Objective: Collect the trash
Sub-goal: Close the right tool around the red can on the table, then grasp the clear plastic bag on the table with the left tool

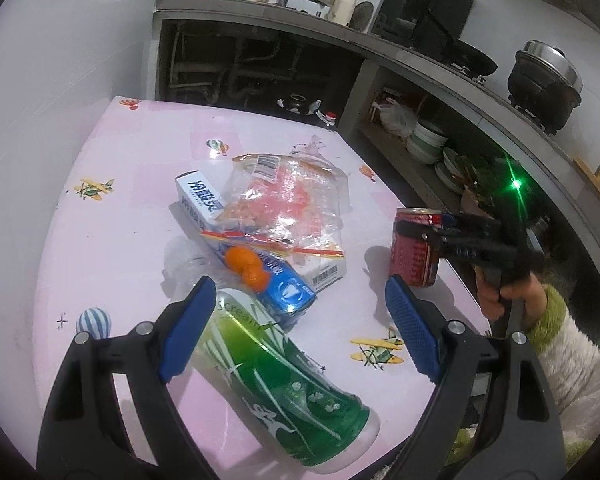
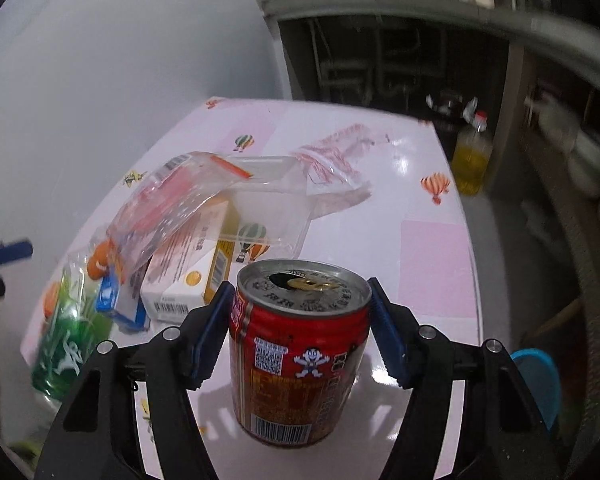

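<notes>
Right wrist view: my right tool [image 2: 300, 332] clamps the one opened red drink can [image 2: 300, 352] above the pink balloon-print counter [image 2: 432, 264]; I should keep it upright while carrying. My left tool [image 1: 296, 328] gapes wide around one lying green plastic bottle [image 1: 284, 380]. Beyond: two cartons, one clear bag.

I take the can [image 2: 300, 352] as my landmark: it stands upright on the table [image 1: 112, 216] near the right edge, between my right gripper's [image 2: 300, 328] pads. Left of the can lie a bottle [image 1: 284, 376] on its side under my left gripper [image 1: 296, 324], two cartons, and a plastic bag [image 1: 284, 200] draped over them. Behind the can, beyond the table, runs a counter [image 1: 260, 16].
</notes>
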